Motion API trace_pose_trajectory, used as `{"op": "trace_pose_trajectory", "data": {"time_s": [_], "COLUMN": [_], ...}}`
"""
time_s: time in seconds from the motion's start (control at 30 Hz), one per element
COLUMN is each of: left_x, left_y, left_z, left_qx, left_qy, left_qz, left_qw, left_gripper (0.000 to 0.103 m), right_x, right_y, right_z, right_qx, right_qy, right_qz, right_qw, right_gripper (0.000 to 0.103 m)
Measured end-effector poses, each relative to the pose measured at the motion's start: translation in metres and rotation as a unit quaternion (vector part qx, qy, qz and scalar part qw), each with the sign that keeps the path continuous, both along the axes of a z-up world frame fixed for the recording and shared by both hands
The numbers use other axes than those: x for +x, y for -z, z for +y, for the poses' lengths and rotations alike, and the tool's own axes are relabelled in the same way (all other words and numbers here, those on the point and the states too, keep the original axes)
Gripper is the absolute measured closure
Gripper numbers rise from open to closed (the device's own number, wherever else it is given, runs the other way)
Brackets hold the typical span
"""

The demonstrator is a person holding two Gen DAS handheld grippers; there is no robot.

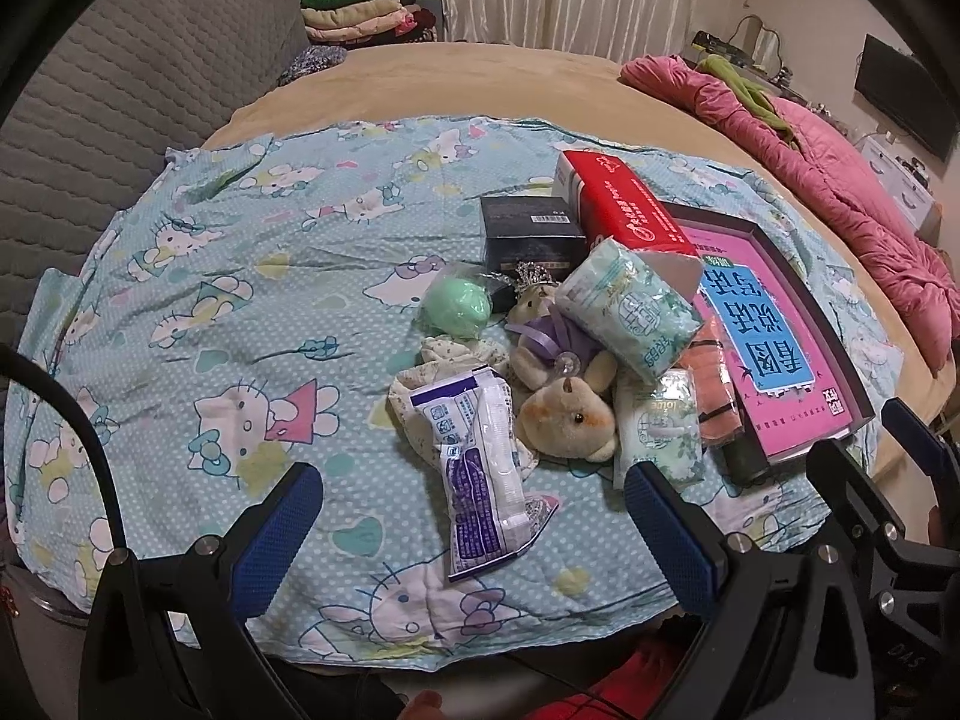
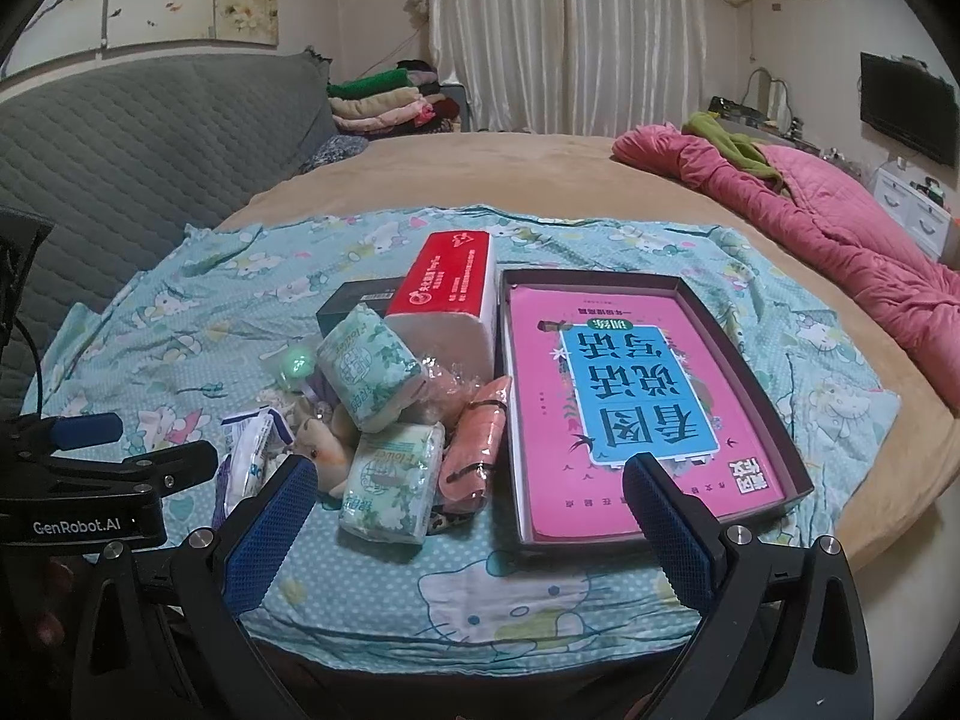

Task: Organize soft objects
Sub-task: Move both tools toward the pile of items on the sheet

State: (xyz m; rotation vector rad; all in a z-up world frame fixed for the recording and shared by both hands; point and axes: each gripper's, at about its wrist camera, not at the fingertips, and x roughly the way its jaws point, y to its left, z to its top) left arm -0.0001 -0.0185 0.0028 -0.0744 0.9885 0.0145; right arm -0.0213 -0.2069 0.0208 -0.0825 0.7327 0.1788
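Nothing gripped yet, so judged to be at the very start: sorting not begun, soft things heaped near the middle of the Hello Kitty sheet (image 1: pixel 198 276) spread on the bed. Left gripper (image 1: pixel 474 516) spread wide and empty, poised above the sheet's near edge, with the white-and-purple packet (image 1: pixel 477 468) lying between its fingertips' line of sight. Right gripper (image 2: pixel 471 516) likewise wide and empty, hovering over the near edge just in front of the dark tray (image 2: pixel 774 384) holding the pink book (image 2: pixel 636 396). Heap made up of a small teddy bear (image 1: pixel 567 414), a green ball (image 1: pixel 456 306), two floral tissue packs (image 1: pixel 630 306), an orange rolled cloth (image 1: pixel 714 396), all pressed against a red tissue box (image 1: pixel 630 210) and a black box (image 1: pixel 528 228) toward the far side. Next move probably a descent of the left gripper onto the nearest packet, needing a gentle close on crinkly, yielding wrap without dragging the bear alongside. From the left wrist view: bear, ball and packet plainly visible, plus open sheet toward the left edge as possible sorting room. From the right wrist view: tray and book in full, the lower tissue pack (image 2: pixel 390 492) unobstructed, the bear mostly hidden behind a fingertip.
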Motion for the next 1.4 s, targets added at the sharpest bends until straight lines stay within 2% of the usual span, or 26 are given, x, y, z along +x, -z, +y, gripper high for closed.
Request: {"op": "trace_pose_trajectory", "data": {"time_s": [0.43, 0.63, 1.0, 1.3, 1.4], "left_x": [0.000, 0.001, 0.010, 0.019, 0.023], "left_y": [-0.002, 0.003, 0.027, 0.052, 0.056], "left_z": [-0.002, -0.001, 0.018, 0.030, 0.029], "left_qx": [0.001, -0.010, -0.066, -0.073, -0.068], "left_qy": [0.000, 0.000, -0.006, -0.030, -0.032], "left_qz": [0.000, 0.008, 0.047, 0.082, 0.083], "left_qw": [1.0000, 0.9999, 0.9967, 0.9935, 0.9937], "left_gripper": [0.002, 0.002, 0.002, 0.002, 0.007], "right_x": [0.000, 0.001, 0.005, 0.018, 0.026], "right_y": [-0.001, -0.001, 0.006, 0.014, 0.013], "right_z": [-0.001, 0.000, 0.007, 0.012, 0.016], "right_qx": [0.001, 0.000, -0.001, -0.003, -0.005], "right_qy": [-0.001, -0.004, -0.018, -0.027, -0.035], "right_qz": [0.000, 0.002, -0.002, -0.002, -0.011], "right_qw": [1.000, 1.000, 1.000, 1.000, 0.999], "right_gripper": [0.002, 0.002, 0.002, 0.002, 0.002]}}
